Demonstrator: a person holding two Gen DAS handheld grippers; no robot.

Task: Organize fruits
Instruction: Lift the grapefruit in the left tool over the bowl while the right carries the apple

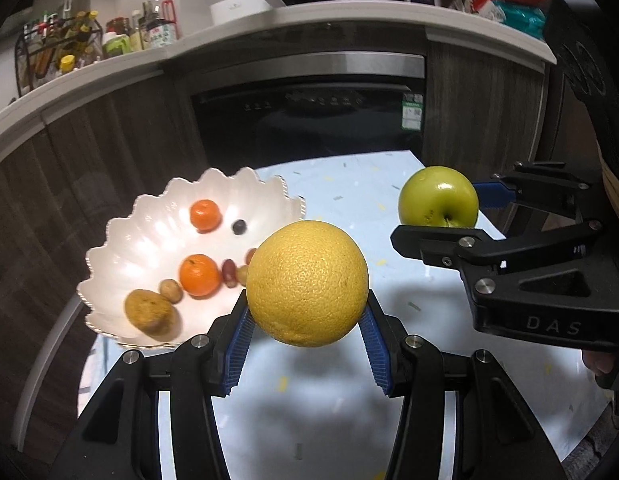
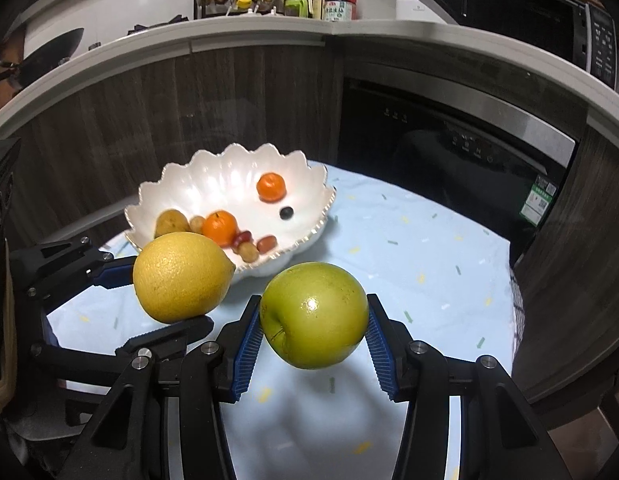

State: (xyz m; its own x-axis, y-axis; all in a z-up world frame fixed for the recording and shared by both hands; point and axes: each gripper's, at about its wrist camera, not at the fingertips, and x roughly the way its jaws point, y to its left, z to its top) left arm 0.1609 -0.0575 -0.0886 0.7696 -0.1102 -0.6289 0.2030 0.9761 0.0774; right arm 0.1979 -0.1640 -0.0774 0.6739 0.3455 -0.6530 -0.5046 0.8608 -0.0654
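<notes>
- We're holding a big yellow citrus (image 1: 307, 283) in the left gripper (image 1: 307, 320), blue pads pressing on both its sides, jaws spread wide to fit it. It's hanging clear above the table (image 1: 349, 408).
- From the right wrist view the citrus (image 2: 182, 277) is looking a bit lemon-shaped, its long axis running roughly level with the nubby end pointing toward the green apple.
- The right gripper (image 2: 314, 330) is gripping the green apple (image 2: 314, 316) the same way, jaws wide and pinching its sides. The stem dimple is facing down-left toward that camera, so the core axis is tilting.
- Both fruits are sitting side by side in the air, near each other but not touching, citrus on the left.
- The scalloped white bowl (image 2: 177, 188) is resting at the table's far left edge, just behind the citrus. It's carrying two tangerines, a brownish fruit and some small grape-like bits, mostly on its left and front.
- The table's right side and the near patch under the grippers are showing bare blue cloth.
</notes>
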